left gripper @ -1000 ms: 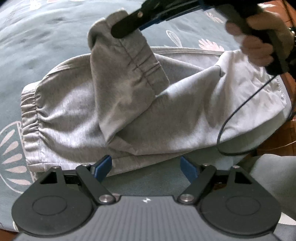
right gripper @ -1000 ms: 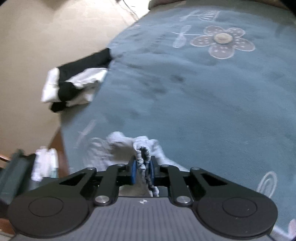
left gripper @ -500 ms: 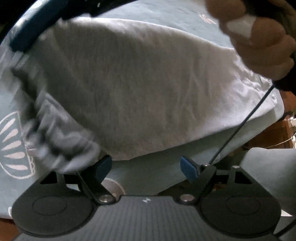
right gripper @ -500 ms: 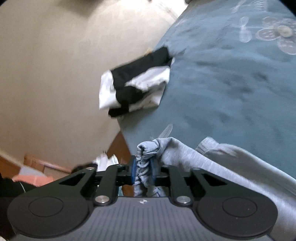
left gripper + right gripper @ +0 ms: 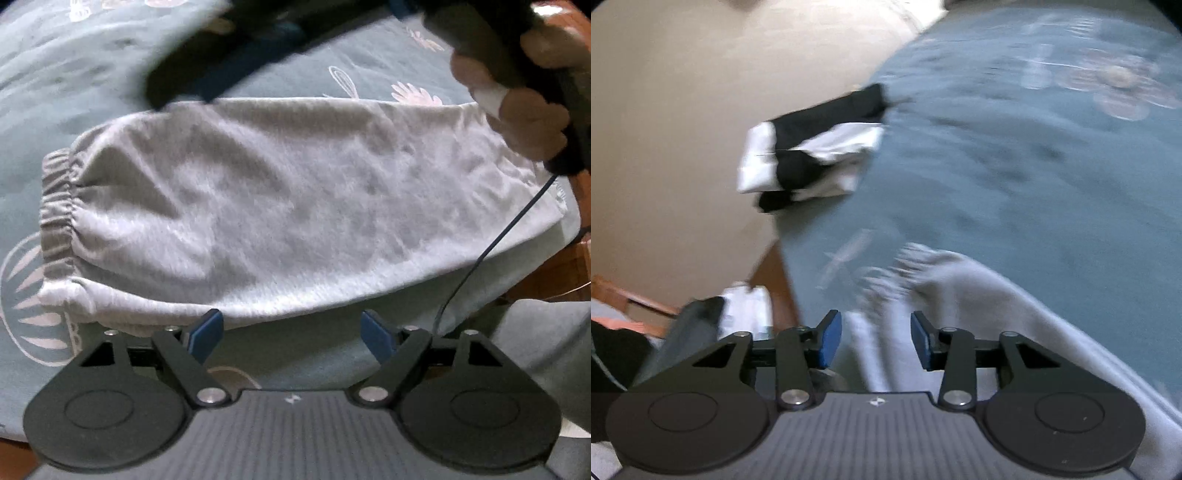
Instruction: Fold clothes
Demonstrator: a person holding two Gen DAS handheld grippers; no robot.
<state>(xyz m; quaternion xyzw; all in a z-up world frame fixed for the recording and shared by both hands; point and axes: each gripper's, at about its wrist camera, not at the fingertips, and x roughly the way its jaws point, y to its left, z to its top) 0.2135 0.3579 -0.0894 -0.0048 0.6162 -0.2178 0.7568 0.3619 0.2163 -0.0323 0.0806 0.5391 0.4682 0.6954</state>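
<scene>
Grey sweatpants [image 5: 280, 218] lie folded lengthwise on the teal bedspread, elastic waistband [image 5: 59, 206] at the left. My left gripper [image 5: 293, 332] hovers open just in front of their near edge, nothing between its blue pads. In the left wrist view the right gripper [image 5: 207, 70] is a dark blur above the far left corner of the pants, held by a hand [image 5: 517, 92]. In the right wrist view my right gripper [image 5: 875, 339] has its jaws opening; the blurred grey cuff [image 5: 908, 273] lies beyond and below them, no longer pinched.
A folded black-and-white garment [image 5: 812, 147] rests at the bed's far edge by a beige floor. A black cable [image 5: 491, 251] hangs across the pants' right end. Wooden furniture [image 5: 775, 291] and clutter sit beside the bed at the left.
The right gripper carried the pant leg across to the left, laid it flat over the other leg and released the cuff. The left gripper stayed put and open.
</scene>
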